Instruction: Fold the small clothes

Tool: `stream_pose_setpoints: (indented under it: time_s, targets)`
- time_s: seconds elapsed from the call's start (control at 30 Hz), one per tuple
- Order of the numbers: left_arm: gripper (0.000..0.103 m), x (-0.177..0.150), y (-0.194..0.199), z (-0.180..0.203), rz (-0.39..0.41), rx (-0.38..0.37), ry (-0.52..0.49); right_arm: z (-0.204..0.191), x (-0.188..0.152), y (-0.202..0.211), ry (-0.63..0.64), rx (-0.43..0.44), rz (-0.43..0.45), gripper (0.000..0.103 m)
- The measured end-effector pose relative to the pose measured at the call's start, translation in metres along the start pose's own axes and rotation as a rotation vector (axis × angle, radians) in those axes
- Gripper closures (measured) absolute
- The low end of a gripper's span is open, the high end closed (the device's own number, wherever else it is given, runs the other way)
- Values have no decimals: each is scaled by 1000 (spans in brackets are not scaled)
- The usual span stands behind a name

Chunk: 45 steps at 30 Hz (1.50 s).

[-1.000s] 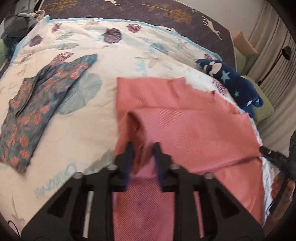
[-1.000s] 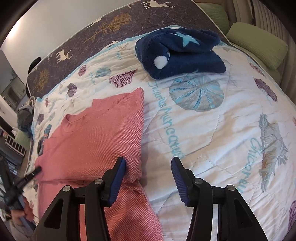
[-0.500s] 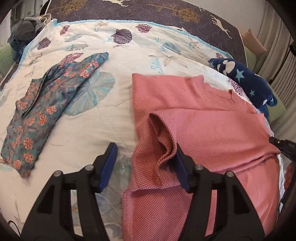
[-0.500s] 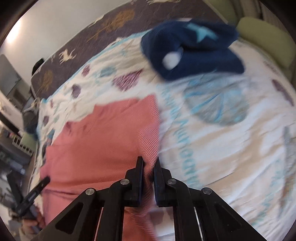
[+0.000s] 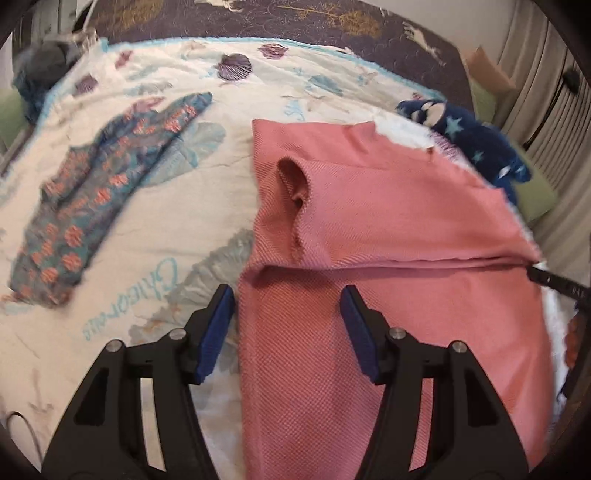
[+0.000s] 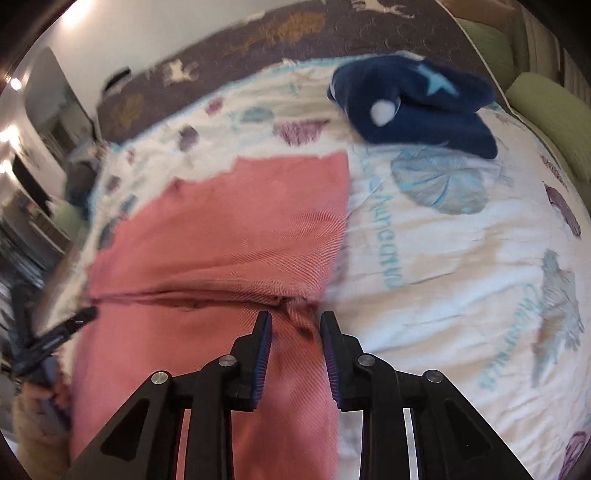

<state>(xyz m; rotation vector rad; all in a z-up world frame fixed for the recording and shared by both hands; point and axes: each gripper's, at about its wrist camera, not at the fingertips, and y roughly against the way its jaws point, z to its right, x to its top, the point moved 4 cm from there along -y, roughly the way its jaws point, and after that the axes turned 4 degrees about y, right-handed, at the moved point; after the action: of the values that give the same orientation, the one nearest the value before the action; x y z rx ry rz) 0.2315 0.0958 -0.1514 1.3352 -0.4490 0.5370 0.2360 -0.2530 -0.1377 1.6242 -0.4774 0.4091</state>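
Released on both sides within the last half second. Left tool (image 5: 287,325) spread wide and empty, straddling the near left edge of the salmon-pink woven garment (image 5: 388,236); a second ago clamped on that same cloth. Right tool (image 6: 295,332) parted after pinching shut half a second back, blue pads flanking the garment's right edge beside the bunched end of the crease, seemingly no longer gripping, though motion blur leaves contact unsure. Meaning, as a judgement: sleeve-side fold laid down, next fold across the length ready to start. Flat on the seashell-print quilt (image 5: 122,295), folded flap ridge running across the middle, one puckered loop left of centre wanting smoothing. Left of the garment, bare quilt for sweeping, then the teal floral garment (image 5: 103,206) well apart. Right and beyond, the navy star-patterned fleece bundle (image 6: 417,103) near the far corner. Farther still, dark deer-print bedcover (image 5: 332,22).
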Motion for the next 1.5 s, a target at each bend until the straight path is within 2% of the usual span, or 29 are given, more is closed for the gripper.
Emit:
stream_pose_setpoints:
  time_s: [0.03,0.07,0.1,0.13,0.23,0.33,0.37,0.4,0.47,0.5,0.53,0.73,0.87,1.0,1.03,1.07,1.1,1.13,1.17,1.2,1.27,1.3,1.37,1.4,1.43,1.5]
  targets:
    - [41,0,-2,-4,6,79,-1,9,1,-5,-35,-48,18,77]
    - [41,1,0,-7,12,110,15,19,0,-7,-104,-31,39,77]
    - [41,1,2,-12,18,128,36,30,-4,-8,-194,33,45,77]
    - [41,0,3,-19,21,141,65,38,-8,-5,-260,58,52,78]
    - [41,-4,6,-38,15,111,142,37,-14,14,-223,-29,78,78]
    - [41,-9,12,-40,9,101,137,38,-29,36,-184,-125,76,77]
    - [41,-14,15,-39,2,88,125,41,-34,40,-187,-114,69,74]
    - [41,-18,19,-38,-2,68,118,43,-42,44,-197,-42,56,74]
    - [41,-34,30,-34,-25,-24,100,51,-63,52,-226,152,24,73]
    - [41,-43,37,-31,-33,-68,81,52,-74,57,-224,221,5,74]
    - [41,-50,44,-29,-38,-89,62,52,-84,62,-203,254,-6,74]
    - [41,-95,78,-27,-68,-104,-11,44,-141,92,-100,302,-7,72]
    - [41,-121,99,-29,-50,-70,17,39,-168,113,-63,308,-14,59]
    - [42,-134,105,-24,-35,-41,12,12,-186,118,41,267,-13,49]
    - [43,-137,105,-23,-22,-27,-3,7,-188,116,60,220,-6,50]
    - [55,-139,106,-22,-7,-10,-16,4,-188,115,75,147,5,71]
    - [81,-140,107,-21,4,-6,-22,6,-188,115,71,75,11,96]
    - [95,-139,110,-20,7,-6,-28,12,-187,117,17,77,9,100]
    - [95,-139,113,-21,9,1,-28,20,-189,120,-35,78,8,101]
    - [95,-139,116,-23,11,11,-24,31,-192,123,-81,42,7,101]
    - [95,-144,120,-30,3,21,-7,56,-202,131,-124,-86,7,103]
    - [93,-148,123,-32,3,16,3,63,-207,137,-141,-82,20,103]
    - [91,-155,132,-38,9,-4,32,69,-219,152,-178,27,35,100]
    - [85,-158,136,-39,14,-10,40,62,-224,163,-147,82,51,99]
    - [80,-163,142,-40,15,-16,50,51,-229,172,-93,98,69,98]
    - [56,-170,148,-41,9,-10,60,20,-242,184,74,74,84,85]
